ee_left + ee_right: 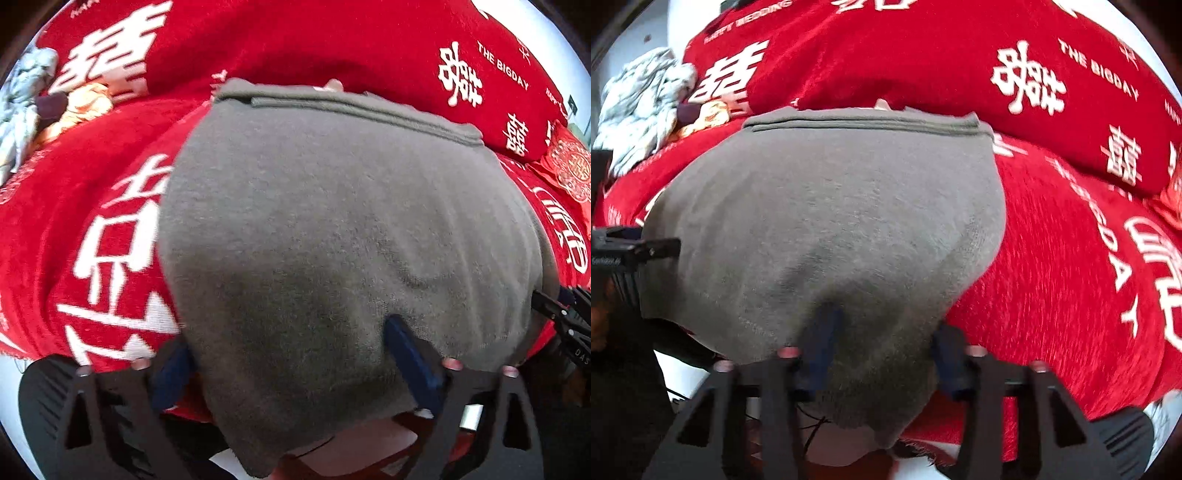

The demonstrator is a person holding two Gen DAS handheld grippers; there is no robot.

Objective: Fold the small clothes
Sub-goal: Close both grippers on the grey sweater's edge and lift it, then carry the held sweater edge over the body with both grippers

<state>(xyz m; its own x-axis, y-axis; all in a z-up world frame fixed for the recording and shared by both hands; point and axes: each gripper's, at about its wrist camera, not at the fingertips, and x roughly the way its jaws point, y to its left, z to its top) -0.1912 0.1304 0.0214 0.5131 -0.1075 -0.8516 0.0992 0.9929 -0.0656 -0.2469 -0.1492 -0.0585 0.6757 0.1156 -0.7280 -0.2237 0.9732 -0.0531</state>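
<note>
Lying hem-away: grey garment (pixel 332 221) | both grippers' fingers (pixel 402 347) (pixel 823 332) spread, straddling near edge

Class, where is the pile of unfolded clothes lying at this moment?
The unfolded pile lies at the far left of both wrist views, on the red cloth's edge, up and left of the grey garment.

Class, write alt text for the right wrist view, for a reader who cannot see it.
A grey garment lies on a red cloth with white lettering, its near edge bunched between the right claw's blue fingers. Crumpled pale and orange clothes sit far left, and the other claw pokes in at left.
</note>
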